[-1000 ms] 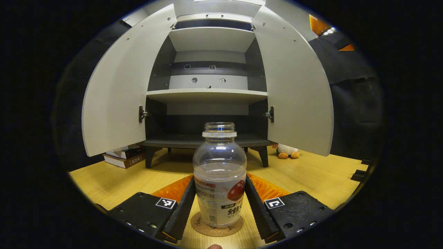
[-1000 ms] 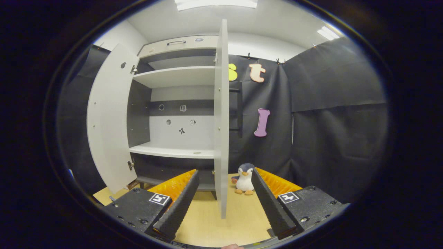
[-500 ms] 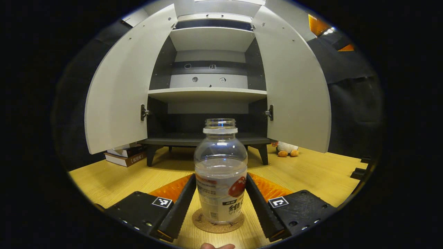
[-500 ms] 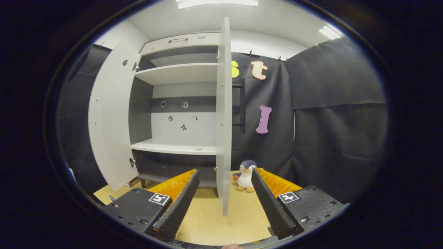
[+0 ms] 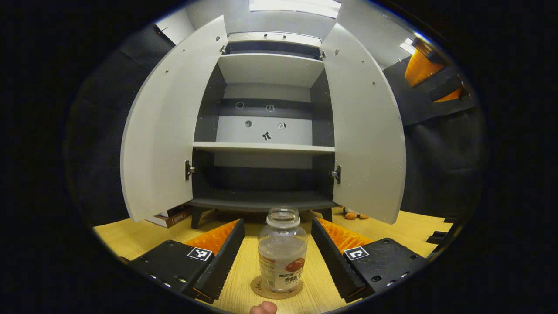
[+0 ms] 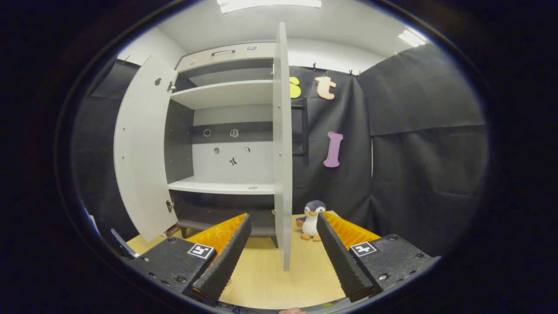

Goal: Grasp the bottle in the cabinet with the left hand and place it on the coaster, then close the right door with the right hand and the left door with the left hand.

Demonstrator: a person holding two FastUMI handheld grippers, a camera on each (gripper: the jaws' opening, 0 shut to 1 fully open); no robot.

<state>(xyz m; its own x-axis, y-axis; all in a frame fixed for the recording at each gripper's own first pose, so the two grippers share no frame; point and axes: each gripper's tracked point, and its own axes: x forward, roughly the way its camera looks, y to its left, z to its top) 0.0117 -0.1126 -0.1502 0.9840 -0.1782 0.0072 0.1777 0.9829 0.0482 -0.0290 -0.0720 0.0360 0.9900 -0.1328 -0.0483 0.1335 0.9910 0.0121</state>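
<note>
Bottle (image 5: 282,250) upright on the round coaster (image 5: 276,288), on the wooden desk (image 5: 392,226), cap off. Set between the fingers of the left tool (image 5: 276,257) but touching neither; jaws spread wide with a gap on each side. Beyond, cabinet (image 5: 264,148) on short legs with left door (image 5: 163,131) and right door (image 5: 365,131) both swung open. Books (image 5: 171,215) under the left door's lower edge. Right tool (image 6: 282,257) also spread wide, holding nothing, facing the right door's (image 6: 282,144) edge. Penguin toy (image 6: 311,220) on the desk past it.
</note>
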